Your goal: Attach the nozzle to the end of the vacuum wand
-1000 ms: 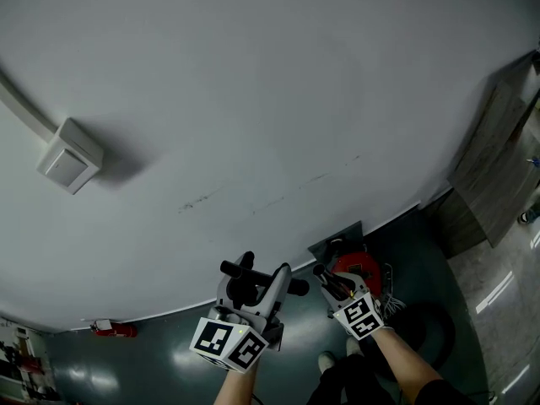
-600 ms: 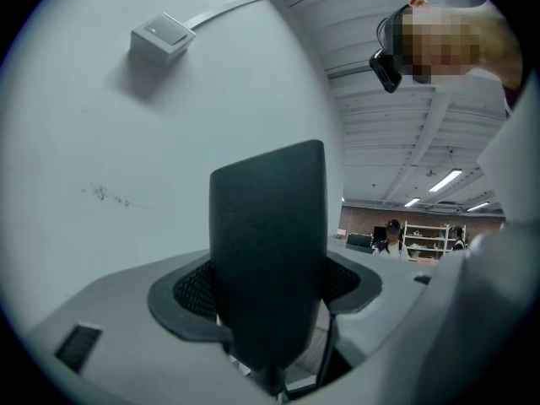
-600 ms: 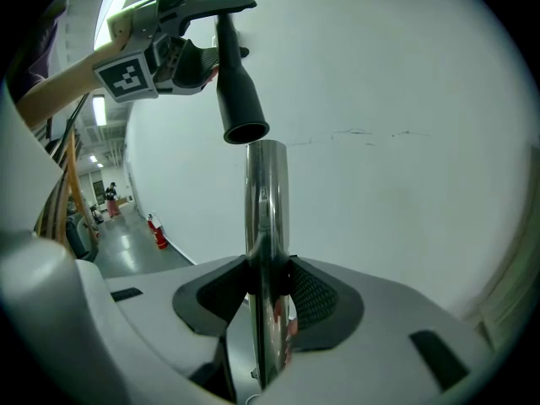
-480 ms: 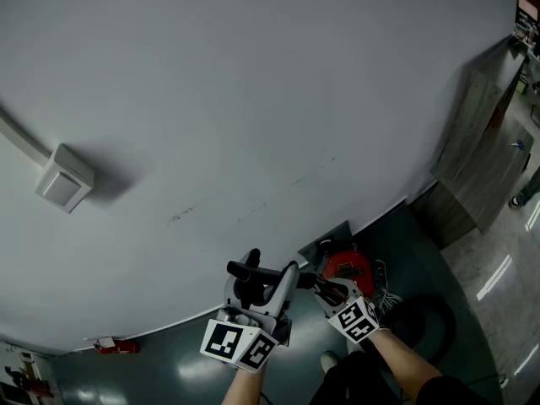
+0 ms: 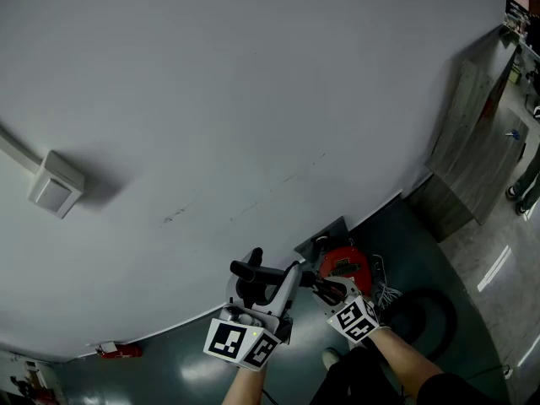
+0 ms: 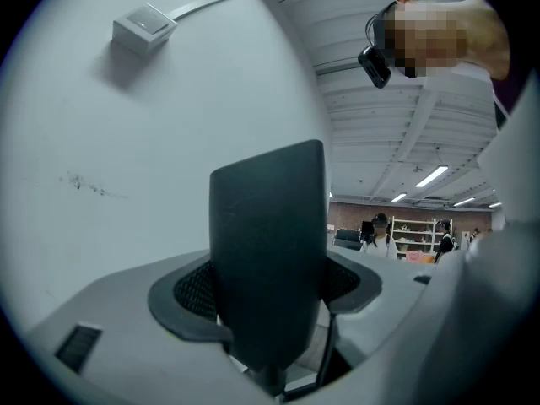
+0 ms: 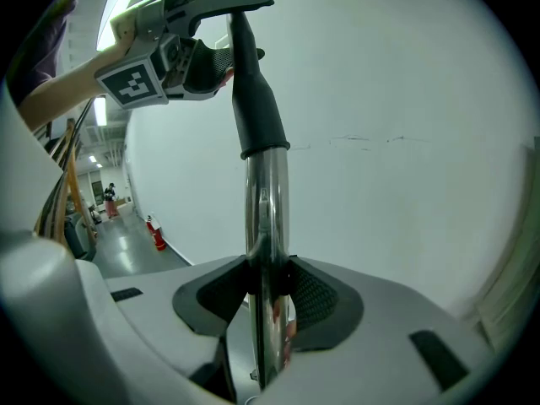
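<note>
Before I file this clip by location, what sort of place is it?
Probably an industrial workshop or lab hall: glossy dark green floor, small red fire extinguisher against a bare white wall, long ceiling strip lights over distant shelving.

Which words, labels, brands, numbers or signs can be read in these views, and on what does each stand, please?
None: no text is readable.
The left white marker cube and right white marker cube bear only black square patterns, no letters.
Any label on the small red fire extinguisher is too small to read.
The shiny metal vacuum wand and black plastic nozzle show no print.
</note>
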`<state>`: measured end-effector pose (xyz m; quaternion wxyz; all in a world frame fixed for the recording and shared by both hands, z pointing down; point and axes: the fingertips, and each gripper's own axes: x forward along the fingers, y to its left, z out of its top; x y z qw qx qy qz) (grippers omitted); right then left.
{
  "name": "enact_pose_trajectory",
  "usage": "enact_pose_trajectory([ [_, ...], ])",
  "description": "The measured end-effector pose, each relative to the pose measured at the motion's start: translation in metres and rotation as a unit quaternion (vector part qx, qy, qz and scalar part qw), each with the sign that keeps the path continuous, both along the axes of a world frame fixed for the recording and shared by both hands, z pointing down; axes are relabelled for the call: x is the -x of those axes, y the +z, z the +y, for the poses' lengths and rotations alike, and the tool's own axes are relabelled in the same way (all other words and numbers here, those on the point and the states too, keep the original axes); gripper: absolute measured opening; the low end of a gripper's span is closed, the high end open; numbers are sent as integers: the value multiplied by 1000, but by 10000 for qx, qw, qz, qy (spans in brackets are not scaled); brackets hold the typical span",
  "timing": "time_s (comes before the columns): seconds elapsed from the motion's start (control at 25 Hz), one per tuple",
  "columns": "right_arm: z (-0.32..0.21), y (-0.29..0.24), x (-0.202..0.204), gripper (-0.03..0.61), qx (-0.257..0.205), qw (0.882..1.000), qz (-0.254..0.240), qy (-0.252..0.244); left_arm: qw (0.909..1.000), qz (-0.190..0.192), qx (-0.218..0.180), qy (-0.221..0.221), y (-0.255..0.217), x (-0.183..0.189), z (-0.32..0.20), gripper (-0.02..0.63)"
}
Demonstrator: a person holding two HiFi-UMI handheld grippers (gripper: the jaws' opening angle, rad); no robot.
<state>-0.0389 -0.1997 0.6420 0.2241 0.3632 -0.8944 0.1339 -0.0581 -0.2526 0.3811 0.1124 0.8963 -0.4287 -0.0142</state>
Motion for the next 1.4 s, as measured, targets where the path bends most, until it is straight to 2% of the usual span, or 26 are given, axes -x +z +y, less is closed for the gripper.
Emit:
enact_pose_trajectory([
  [0.16, 1, -1, 1, 156, -55, 10000, 12, 3, 9997, 127, 199, 15, 3, 6, -4, 324],
  [0.4, 8, -1, -1, 155, -123, 9999, -12, -26, 9955, 520, 772, 167, 11, 14, -20, 324],
  [0.84, 16, -4, -5, 155, -214, 9997, 17, -128, 9736, 1495, 1685, 372, 30, 32, -45, 324],
  [0.92, 18, -5, -4, 156, -213, 9996, 37, -161, 9711, 1569, 1752, 411, 31, 33, -45, 324],
  [1.0, 20, -4, -1, 156, -193, 9996, 69, -214, 9773, 1322, 1586, 478, 25, 28, -37, 324],
  [1.12, 20, -2, 3, 156, -149, 9996, 99, -198, 9889, 694, 1180, 584, 15, 12, -25, 324],
  [1.4, 15, 3, 7, 156, -29, 9997, 175, -155, 9972, -116, 570, 474, 8, 2, 0, 324],
])
